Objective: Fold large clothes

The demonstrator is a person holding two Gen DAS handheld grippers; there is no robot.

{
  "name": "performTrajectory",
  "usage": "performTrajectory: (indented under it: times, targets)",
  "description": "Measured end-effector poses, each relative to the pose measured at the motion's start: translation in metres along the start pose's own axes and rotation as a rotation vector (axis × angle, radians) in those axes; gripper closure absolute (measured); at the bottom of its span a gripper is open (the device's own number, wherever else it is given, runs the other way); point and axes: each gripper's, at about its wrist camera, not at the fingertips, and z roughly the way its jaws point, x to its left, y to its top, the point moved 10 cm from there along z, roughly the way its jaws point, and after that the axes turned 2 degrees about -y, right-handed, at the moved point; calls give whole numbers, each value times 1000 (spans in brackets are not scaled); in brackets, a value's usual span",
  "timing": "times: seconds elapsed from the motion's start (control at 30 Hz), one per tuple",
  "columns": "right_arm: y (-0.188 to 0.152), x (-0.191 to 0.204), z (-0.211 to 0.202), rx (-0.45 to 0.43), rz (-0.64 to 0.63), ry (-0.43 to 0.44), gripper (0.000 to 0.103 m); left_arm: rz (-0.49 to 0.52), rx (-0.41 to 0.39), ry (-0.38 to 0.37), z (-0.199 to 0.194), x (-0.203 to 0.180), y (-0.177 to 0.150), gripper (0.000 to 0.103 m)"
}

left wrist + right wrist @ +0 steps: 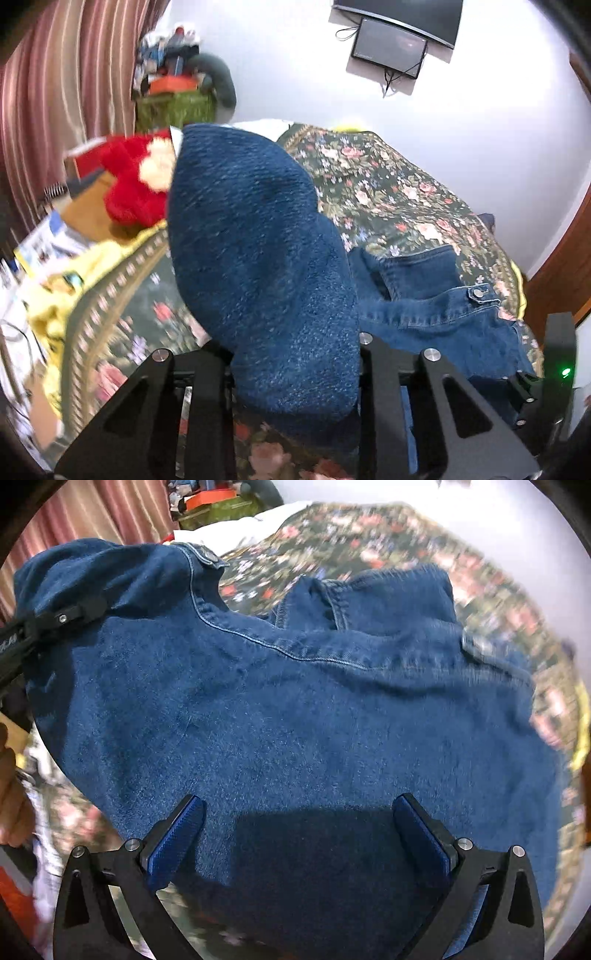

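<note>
Left hand-held gripper (295, 373): you are clamping a fold of the denim jacket (295, 709).
Right hand-held gripper (297, 834): you are holding it spread wide over the denim.
Bed (399, 192): floral cover is carrying the jacket.

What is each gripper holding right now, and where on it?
The left gripper grips the denim jacket at a bunched fold by one shoulder. The right gripper, jaws wide, holds nothing.

The left gripper (295, 365) is clamped on a thick fold of the denim jacket (258, 258), which bulges up between its 2 black fingers and fills the middle of the view. More of the jacket trails right across the floral bedspread (399, 192), a metal button (478, 293) showing. A red plush toy (129, 184) lies to the left. The right gripper (524, 391) shows at the right edge.
</note>
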Motion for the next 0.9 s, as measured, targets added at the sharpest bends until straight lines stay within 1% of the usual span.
performTrajectory:
  times: [0.07, 0.17, 0.23, 0.37, 0.47, 0.5, 0.63, 0.7, 0.8, 0.9]
  targets:
    - [3, 1, -7, -4, 21, 25, 0, 18, 1, 8, -4, -3, 3, 77]
    - [7, -9, -27, -56, 40, 7, 0, 60, -16, 14, -7, -19, 11, 78]
    - [7, -29, -48, -103, 69, -22, 0, 109, -43, 14, -11, -37, 17, 79]
    - [-5, -75, -86, -164, 136, -98, 0, 211, -83, -28, -19, -91, 25, 80]
    - [-22, -118, -111, -185, 207, -164, 0, 298, -107, -81, -24, -144, 25, 80]
    - [-25, -125, -116, -188, 223, -175, 0, 338, -114, -104, -27, -163, 21, 80]
    - [-49, -166, -137, -205, 318, -210, 0, 493, -100, -169, -26, -227, -6, 81]
    - [-60, -179, -145, -210, 358, -216, 0, 570, -71, -198, -21, -254, -31, 81]
    - [-75, -194, -152, -215, 403, -225, 0, 636, -5, -229, -15, -274, -67, 81]
    - [-90, -206, -157, -220, 432, -240, 0, 695, 31, -241, -15, -283, -94, 81]
